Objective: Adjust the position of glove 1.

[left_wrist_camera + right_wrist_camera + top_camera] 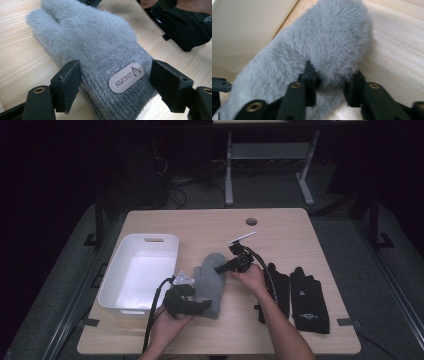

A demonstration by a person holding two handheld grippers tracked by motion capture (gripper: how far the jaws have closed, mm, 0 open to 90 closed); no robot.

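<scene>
Light wooden table (295,240) seen from above, with a fluffy grey knitted mitten (209,282) lying flat near its middle, fingertip end away from the person and ribbed cuff toward the near edge. The left tongs (204,306) reach in at the cuff; in the left gripper view (115,85) their jaws stand wide, one on each side of the ribbed cuff, with a gap on the right side, not yet pressed onto the knit. An oval tan label (126,78) reading JINGPIN sits on the cuff between them. The right tongs (221,268) meet the furry upper part of the mitten; in the right gripper view (332,86) their jaws are drawn narrow around a tuft of the grey fur (332,47). A white rectangular plastic bin (116,292) stands just left of the mitten. A pair of black gloves (307,300) lies to the right, near the person's right forearm (280,325).
</scene>
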